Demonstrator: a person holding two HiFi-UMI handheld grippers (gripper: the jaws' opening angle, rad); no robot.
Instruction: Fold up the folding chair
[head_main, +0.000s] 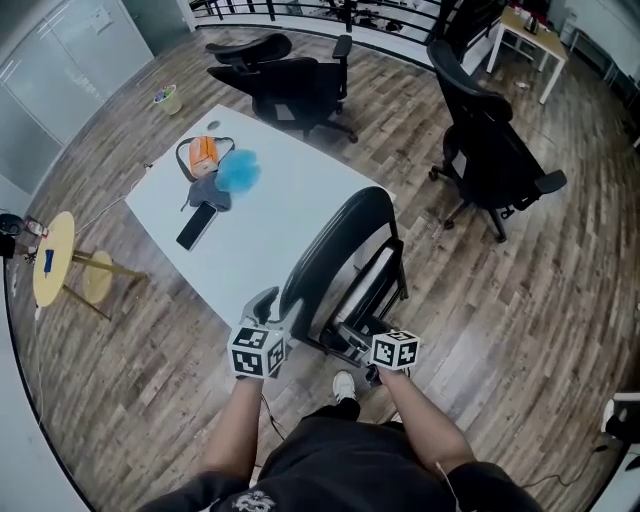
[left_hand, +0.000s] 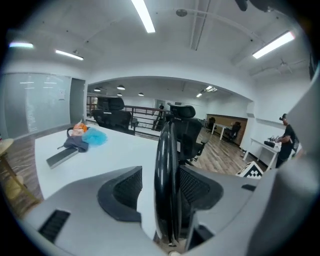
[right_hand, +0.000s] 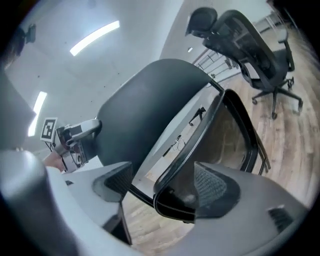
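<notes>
The black folding chair (head_main: 340, 250) stands on the wood floor against the white table's near edge, with its seat tipped up toward the back. My left gripper (head_main: 270, 300) is at the chair's left side. In the left gripper view the thin edge of the backrest (left_hand: 165, 165) runs between the jaws of the left gripper (left_hand: 162, 190); they stand open, with a gap beside the left pad (left_hand: 122, 192). My right gripper (head_main: 368, 340) is at the seat's front. In the right gripper view the right gripper (right_hand: 165, 185) is shut on the seat's rim (right_hand: 175, 202).
The white table (head_main: 300, 190) carries an orange and blue bundle (head_main: 215, 165) and a dark flat case (head_main: 195, 225). Black office chairs (head_main: 285, 70) (head_main: 490, 140) stand beyond. A small round yellow table (head_main: 55, 255) is at the left. My shoe (head_main: 343, 385) is by the chair's legs.
</notes>
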